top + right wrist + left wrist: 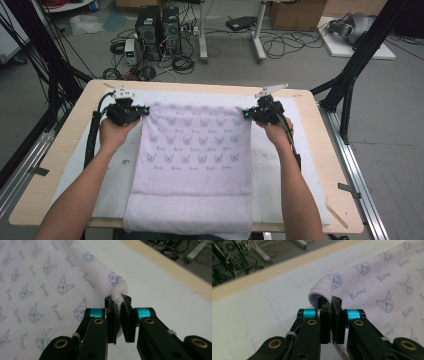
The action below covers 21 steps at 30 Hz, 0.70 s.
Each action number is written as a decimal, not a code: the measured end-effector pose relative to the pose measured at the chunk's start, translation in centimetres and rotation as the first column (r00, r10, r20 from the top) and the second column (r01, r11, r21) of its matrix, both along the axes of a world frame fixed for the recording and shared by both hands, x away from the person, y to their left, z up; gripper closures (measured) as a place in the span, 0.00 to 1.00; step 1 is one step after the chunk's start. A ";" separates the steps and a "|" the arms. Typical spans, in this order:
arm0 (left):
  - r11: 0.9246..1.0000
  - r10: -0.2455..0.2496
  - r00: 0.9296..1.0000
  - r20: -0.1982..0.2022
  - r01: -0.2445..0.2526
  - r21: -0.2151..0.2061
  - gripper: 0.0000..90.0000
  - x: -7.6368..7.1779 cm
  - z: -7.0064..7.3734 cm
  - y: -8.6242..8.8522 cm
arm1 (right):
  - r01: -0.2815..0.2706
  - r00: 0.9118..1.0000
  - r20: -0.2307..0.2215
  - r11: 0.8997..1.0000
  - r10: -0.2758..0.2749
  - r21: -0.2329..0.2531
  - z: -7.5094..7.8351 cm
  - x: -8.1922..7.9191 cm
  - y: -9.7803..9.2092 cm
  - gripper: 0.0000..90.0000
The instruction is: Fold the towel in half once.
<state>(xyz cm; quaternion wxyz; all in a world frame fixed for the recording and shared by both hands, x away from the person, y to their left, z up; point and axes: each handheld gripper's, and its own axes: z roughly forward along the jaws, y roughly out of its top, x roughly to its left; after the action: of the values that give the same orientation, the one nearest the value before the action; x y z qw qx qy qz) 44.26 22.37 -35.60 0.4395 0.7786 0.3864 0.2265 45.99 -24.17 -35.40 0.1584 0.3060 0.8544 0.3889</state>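
A: Where is the towel (pixel 195 150) lying?

B: Spread flat down the middle of the worktop (pixel 325 165), on a white mat (pixel 272 165) that covers most of the top. It is pale lilac with a small printed cat-face pattern. Its near end reaches the worktop's near edge and hangs slightly over it, and a fold line crosses it close to that edge.

A: And the far end?

B: The far end sits short of the worktop's far edge, with a strip of white mat showing beyond it.

A: What is the left hand-held gripper (pixel 142 111) doing?

B: It is at the towel's far left corner. In the left gripper view its jaws are pressed together on the rolled hem of that corner, which bunches up just above the left hand-held gripper (pixel 331 305).

A: The right one?

B: The right hand-held gripper (pixel 248 114) is at the far right corner. In the right gripper view the towel's (pixel 50 285) hem is pinched between the jaws, a thick fold of cloth squeezed in the narrow gap of the right hand-held gripper (pixel 121 305).

A: Are the two level with each other?

B: Roughly, both about the same distance from the far edge, well apart across the towel's width.
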 end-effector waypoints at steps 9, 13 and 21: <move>0.997 0.072 0.997 -0.019 -0.071 0.039 0.66 2.9 0.9 1.0 | 0.082 0.997 -0.008 0.994 -0.081 0.071 2.6 3.1 -1.1 0.59; 0.999 0.030 0.998 -0.047 -0.029 0.017 0.60 1.3 -0.8 1.7 | 0.066 0.997 -0.052 0.995 -0.063 0.071 -0.5 1.6 -1.3 0.53; 0.996 -0.067 0.996 -0.055 0.070 0.050 0.55 -3.9 -3.9 1.7 | 0.017 0.996 -0.093 0.999 -0.014 0.036 -3.8 -3.3 -0.8 0.50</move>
<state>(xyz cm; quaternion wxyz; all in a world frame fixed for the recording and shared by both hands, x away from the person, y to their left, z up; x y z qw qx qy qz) 40.39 24.05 -39.54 0.4162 0.8084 0.3650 0.2004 42.65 -24.97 -39.23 0.1158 0.3331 0.8511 0.3888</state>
